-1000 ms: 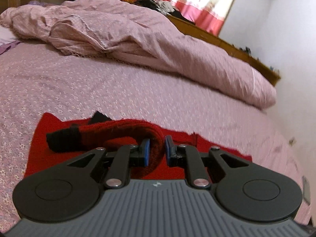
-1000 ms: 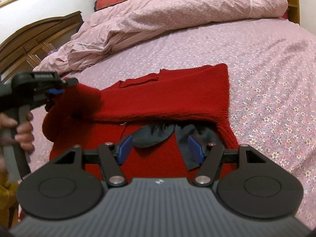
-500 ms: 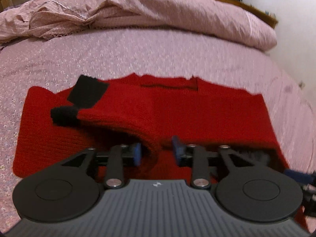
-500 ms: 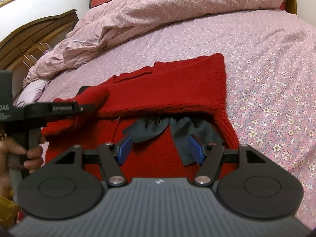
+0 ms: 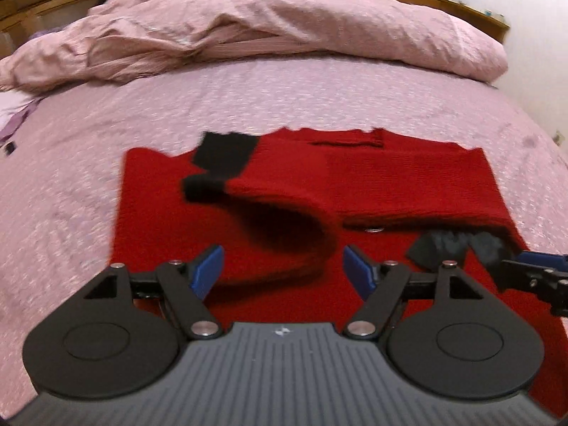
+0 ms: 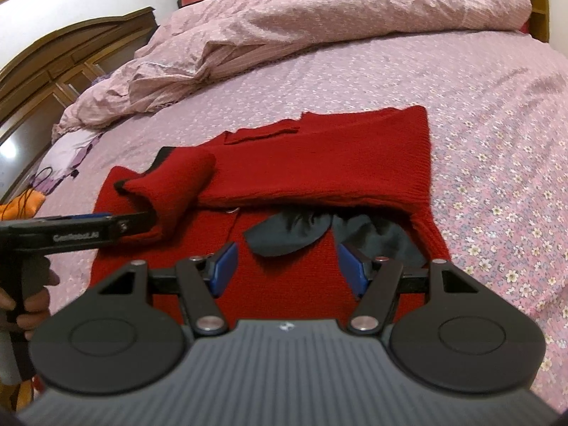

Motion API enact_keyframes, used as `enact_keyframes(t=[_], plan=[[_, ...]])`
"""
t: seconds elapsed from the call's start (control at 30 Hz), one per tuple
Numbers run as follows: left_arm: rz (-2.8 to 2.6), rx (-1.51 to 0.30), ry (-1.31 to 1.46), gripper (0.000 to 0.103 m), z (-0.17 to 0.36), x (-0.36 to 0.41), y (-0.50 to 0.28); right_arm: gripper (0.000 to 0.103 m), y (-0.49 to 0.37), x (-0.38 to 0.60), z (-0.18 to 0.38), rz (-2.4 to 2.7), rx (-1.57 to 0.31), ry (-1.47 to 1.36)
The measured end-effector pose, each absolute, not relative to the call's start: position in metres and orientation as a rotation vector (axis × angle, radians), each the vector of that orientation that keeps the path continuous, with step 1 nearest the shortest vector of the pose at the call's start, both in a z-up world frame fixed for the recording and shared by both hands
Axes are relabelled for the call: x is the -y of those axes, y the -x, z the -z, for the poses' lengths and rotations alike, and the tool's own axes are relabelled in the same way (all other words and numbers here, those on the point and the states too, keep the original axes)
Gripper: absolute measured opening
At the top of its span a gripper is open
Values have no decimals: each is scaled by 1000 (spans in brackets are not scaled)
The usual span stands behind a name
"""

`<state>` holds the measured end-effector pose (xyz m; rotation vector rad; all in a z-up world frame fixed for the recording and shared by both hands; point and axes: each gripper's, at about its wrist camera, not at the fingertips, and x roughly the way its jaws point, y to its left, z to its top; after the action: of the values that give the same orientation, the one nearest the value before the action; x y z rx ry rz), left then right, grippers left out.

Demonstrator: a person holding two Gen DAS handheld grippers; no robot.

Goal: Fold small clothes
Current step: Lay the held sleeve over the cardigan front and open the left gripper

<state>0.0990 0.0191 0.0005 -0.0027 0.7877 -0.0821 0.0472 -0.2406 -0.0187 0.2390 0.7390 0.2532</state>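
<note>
Since a second ago the left gripper (image 5: 282,266) let go of the red sleeve (image 5: 284,209): then its pads pinched the fold, now its jaws are opening and stand apart, with the sleeve's bend lying loose between them, not pressed. This sleeve, with its black cuff (image 5: 202,188), now rests folded across the body of the red sweater (image 6: 319,163). The sweater lies flat on the bed (image 6: 479,81), on the pink flowered sheet, in front of a crumpled pink duvet (image 5: 284,25). The right gripper (image 6: 284,266) kept its place; its jaws are open and hold nothing, above the lower part of the sweater, just beside some dark grey cloth (image 6: 294,230) that comes out from under the folded upper part. At the left edge of the right wrist view a hand (image 6: 32,305) holds the left gripper's handle.
</note>
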Motion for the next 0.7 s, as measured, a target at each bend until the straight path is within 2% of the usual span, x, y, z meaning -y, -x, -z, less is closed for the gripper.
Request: enact_keyframes(t=[0.37,0.7], plan=[[-122,-839,92,79,15,-96,-90,65,-68,191,9,-361,-731,-152],[-155,-880,78,79,30,-105,-104,65,-115,111,-1,-497,-719,-4]])
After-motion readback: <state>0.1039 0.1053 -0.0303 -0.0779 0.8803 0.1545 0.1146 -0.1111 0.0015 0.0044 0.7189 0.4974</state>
